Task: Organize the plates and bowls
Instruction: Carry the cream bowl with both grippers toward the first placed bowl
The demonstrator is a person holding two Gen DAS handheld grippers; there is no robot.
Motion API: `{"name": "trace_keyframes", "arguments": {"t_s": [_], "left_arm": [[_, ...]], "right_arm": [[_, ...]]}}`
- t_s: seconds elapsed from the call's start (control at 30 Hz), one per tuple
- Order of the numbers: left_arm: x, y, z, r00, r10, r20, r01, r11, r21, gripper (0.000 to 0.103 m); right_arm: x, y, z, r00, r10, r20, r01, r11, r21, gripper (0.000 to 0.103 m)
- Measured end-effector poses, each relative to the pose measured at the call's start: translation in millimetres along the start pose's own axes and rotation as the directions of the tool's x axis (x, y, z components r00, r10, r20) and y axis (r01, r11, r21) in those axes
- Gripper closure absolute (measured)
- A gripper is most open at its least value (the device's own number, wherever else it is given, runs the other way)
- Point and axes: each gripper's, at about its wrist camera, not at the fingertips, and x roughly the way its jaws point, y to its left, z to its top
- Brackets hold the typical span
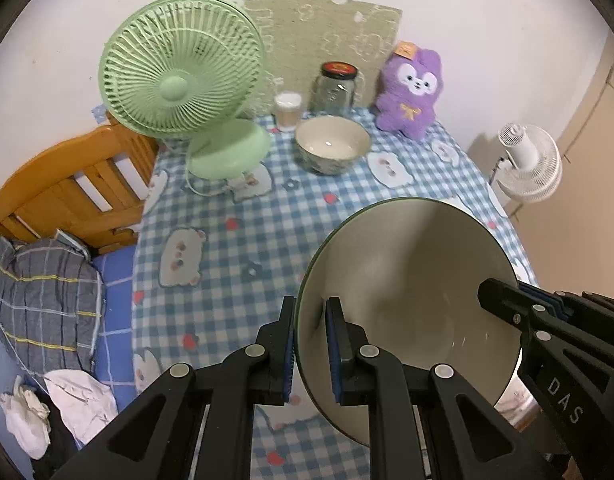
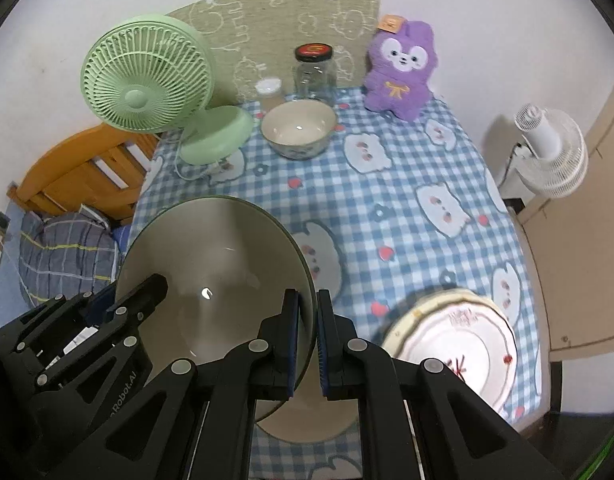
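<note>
Blurred plate [image 2: 459, 340], near rim hidden

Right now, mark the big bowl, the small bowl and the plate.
big bowl [image 1: 407, 280]: left wrist view, on its inner wall.
small bowl [image 2: 297, 130]: right wrist view, on its inside bottom.
plate [image 2: 459, 340]: right wrist view, on its white centre.

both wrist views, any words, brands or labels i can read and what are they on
"DAS" on the right gripper body, left wrist view.
"aRobot.AI", its start hidden, on the left gripper body, right wrist view.
Jar lid print: too blurred.
Purple plush toy tag: too small.
Plate red marks: blurred, unreadable.
</note>
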Motion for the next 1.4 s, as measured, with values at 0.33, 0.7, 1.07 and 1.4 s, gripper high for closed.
{"name": "trace_keyframes", "arguments": {"t_s": [0.33, 0.7, 1.07, 1.4], "left_arm": [[9, -27, -28, 0.998, -0.043, -0.046, 0.042, 0.999, -0.010, 0.092], [33, -40, -52, 0.991, -0.037, -0.131, 0.030, 0.998, -0.056, 0.092], [54, -43, -71, 0.981, 0.001, -0.195, -0.012, 0.998, -0.056, 0.092], [68, -38, -77, 0.979, 0.008, -0.206, -0.024, 0.997, -0.080, 0.092]], "right_arm": [[2, -31, -30, 0.999, -0.002, -0.033, 0.003, 1.000, 0.022, 0.092], [29, -51, -47, 0.995, 0.026, -0.095, -0.027, 1.000, -0.013, 0.092], [61, -53, -58, 0.983, 0.043, -0.180, -0.054, 0.997, -0.057, 0.092], [81, -50, -64, 0.975, 0.052, -0.217, -0.067, 0.996, -0.063, 0.092]]}}
